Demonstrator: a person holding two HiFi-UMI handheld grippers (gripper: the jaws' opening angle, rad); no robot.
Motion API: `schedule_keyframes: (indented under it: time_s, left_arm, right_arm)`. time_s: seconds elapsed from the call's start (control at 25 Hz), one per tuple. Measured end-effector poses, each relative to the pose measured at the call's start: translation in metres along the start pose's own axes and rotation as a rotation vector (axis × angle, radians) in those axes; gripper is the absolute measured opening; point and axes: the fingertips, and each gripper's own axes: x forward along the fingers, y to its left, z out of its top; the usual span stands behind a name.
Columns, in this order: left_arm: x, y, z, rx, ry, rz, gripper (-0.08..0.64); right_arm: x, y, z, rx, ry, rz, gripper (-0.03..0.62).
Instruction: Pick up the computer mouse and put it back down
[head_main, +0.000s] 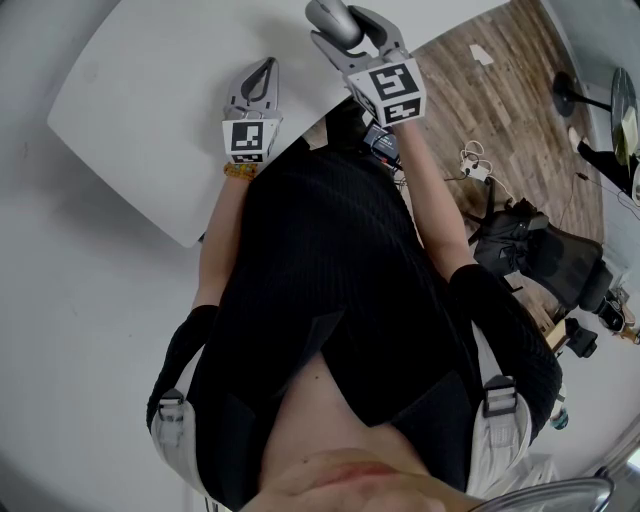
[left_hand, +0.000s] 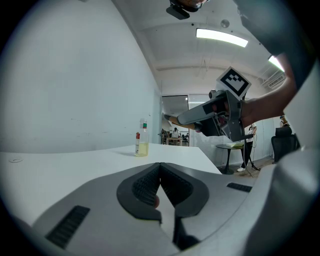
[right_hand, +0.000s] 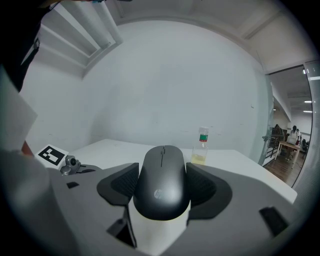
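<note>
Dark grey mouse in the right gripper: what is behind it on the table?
Behind the dark grey computer mouse, a small clear bottle of yellowish liquid stands upright on the white table, slightly right. The mouse covers the tabletop directly behind it.

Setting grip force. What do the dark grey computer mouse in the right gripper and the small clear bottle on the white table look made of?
The dark grey computer mouse: likely moulded plastic, matte to satin; soft even sheen, centre seam, printed logo. The small clear bottle: see-through wall, yellowish liquid inside; plastic or glass, can't tell.
</note>
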Motion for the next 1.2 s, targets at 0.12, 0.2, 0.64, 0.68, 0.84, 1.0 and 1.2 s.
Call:
schedule_keyframes:
  time_s: [0.12,0.2,0.64,0.68,0.84,1.0,1.2]
  left_arm:
    - [0.000,0.000,0.000,0.001,0.001,0.000,0.014]
    - [-0.001,-0.001,0.000,0.001,0.001,-0.001,0.012]
    - [-0.002,-0.002,0.001,0.000,-0.001,0.000,0.014]
    - [-0.002,-0.003,0.001,0.000,-0.002,0.000,0.014]
    - [-0.003,-0.003,0.001,0.000,-0.003,0.000,0.012]
    - [-0.002,-0.002,0.001,0.003,-0.001,0.000,0.012]
    - [-0.003,-0.004,0.001,0.000,-0.003,-0.001,0.012]
  right_arm:
    - [0.002,-0.001,-0.007,0.010,0.015,0.000,0.285]
    - [0.002,0.000,-0.012,0.014,0.026,0.004,0.285]
    - [0.008,0.003,-0.039,0.037,0.082,0.013,0.285]
    - [0.009,0.003,-0.042,0.039,0.088,0.013,0.285]
    - [0.012,0.003,-0.053,0.046,0.112,0.012,0.285]
    - [0.016,0.003,-0.065,0.047,0.138,0.012,0.285]
    - [0.020,0.004,-0.082,0.061,0.173,0.015,0.285]
